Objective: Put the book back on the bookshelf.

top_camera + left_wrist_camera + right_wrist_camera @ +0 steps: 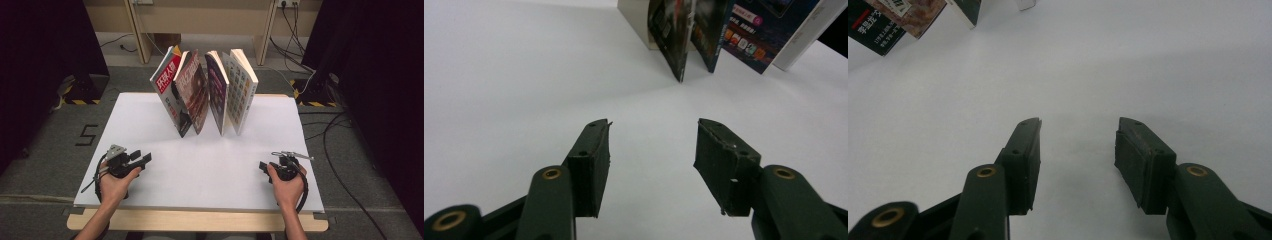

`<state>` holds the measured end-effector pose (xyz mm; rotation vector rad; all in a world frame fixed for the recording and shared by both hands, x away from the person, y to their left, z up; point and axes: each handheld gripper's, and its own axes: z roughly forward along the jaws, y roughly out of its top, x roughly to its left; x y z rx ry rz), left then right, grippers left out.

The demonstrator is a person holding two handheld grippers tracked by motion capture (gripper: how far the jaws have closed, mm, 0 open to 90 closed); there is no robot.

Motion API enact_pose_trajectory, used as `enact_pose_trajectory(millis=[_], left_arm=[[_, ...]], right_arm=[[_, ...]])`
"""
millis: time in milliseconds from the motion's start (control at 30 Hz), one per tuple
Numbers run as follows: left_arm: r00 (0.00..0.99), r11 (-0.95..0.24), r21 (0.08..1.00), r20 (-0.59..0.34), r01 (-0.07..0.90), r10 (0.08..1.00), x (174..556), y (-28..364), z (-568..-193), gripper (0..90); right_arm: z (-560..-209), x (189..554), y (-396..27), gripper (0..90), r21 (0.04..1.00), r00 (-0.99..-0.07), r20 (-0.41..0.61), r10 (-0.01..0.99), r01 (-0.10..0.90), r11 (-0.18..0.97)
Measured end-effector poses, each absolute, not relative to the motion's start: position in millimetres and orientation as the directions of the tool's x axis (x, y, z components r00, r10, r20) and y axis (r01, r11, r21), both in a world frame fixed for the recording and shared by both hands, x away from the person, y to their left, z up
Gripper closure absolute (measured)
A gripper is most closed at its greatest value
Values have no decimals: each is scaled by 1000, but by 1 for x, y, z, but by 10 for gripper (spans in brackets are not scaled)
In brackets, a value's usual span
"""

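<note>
High view: four books standing fanned at upper centre of the white surface; left gripper and right gripper low in frame, well apart from them. Probably the approach; next, a reach toward one book.

Left gripper view: jaws spread, empty; books at top, cut off.

Right gripper view: jaws spread, empty; book corners upper left, titles unreadable.

Four magazines stand upright, fanned, at table's far middle.

floor: taped "5" | leftmost magazine: large white Chinese title on red, not legible
</note>
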<state>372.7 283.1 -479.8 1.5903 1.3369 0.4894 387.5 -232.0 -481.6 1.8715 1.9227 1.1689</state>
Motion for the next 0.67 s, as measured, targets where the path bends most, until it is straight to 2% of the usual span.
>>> enact_pose_trajectory(millis=[667], left_arm=[[306, 80, 839, -283, 538, 909, 369, 291, -494, 466]], right_arm=[[-481, 387, -233, 530, 656, -172, 362, 916, 745, -119]])
